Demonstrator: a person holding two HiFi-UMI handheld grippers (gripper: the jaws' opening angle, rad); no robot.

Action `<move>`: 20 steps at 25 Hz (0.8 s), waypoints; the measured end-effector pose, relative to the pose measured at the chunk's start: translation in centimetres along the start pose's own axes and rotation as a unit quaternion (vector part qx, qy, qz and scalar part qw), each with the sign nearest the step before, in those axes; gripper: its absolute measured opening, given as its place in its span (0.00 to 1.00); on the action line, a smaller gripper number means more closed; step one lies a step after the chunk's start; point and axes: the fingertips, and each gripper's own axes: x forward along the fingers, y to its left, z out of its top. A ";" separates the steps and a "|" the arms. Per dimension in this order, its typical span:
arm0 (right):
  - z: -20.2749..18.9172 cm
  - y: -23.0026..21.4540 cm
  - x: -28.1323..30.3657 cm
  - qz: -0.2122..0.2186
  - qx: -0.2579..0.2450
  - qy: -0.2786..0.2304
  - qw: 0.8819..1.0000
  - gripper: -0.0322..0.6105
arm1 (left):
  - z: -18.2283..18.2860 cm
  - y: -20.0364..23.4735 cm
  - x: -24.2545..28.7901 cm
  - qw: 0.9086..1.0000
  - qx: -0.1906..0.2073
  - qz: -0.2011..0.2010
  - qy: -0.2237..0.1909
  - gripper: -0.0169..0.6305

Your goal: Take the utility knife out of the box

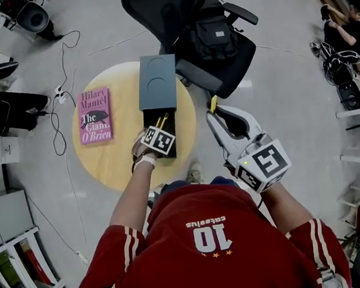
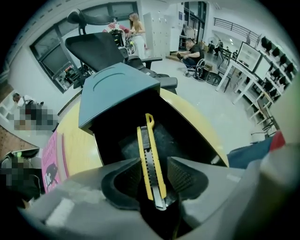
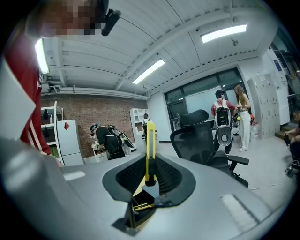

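Your left claw (image 2: 153,165) straddles the knife (image 2: 149,147) in the box (image 2: 117,89), jaws apart. Likely light, stiff, slick: pinch mid-handle. Right claw (image 3: 149,173) clamps a yellow tool (image 3: 150,140).

Box (image 1: 169,119) mouth: open above; lid (image 1: 157,82) over far end.
Table (image 1: 114,160) left: book (image 1: 94,115) lies there.
Behind table: chair (image 1: 200,34) blocks.

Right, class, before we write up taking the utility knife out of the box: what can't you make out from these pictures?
Inside the box: the left gripper covers it in the head view; shadow darkens it in the left gripper view.
Grip on the utility knife: left gripper view, pads flank it closely, contact unclear.
The yellow strip clamped in the right gripper: edge-on in the right gripper view, tiny in the head view, so unidentifiable.
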 end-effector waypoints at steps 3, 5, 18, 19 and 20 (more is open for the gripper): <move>-0.1 0.0 -0.1 -0.001 0.001 0.001 1.000 0.14 | 0.2 0.3 0.0 1.000 -0.012 0.001 0.016 0.23; -0.1 0.0 -0.2 -0.002 0.001 0.001 1.000 0.14 | 0.2 0.4 0.0 1.000 -0.012 0.000 0.021 0.23; 0.6 0.2 -1.5 -0.031 -0.003 -0.011 0.999 0.14 | 0.5 0.5 -1.4 0.999 -0.037 -0.026 -0.024 0.22; 0.7 0.4 -1.6 -0.035 -0.003 -0.013 0.999 0.14 | 0.7 0.6 -1.9 0.999 -0.034 -0.026 -0.032 0.22; 0.8 0.7 -1.6 -0.038 -0.004 -0.014 0.999 0.14 | 1.0 0.9 -2.6 0.998 -0.029 -0.021 -0.044 0.22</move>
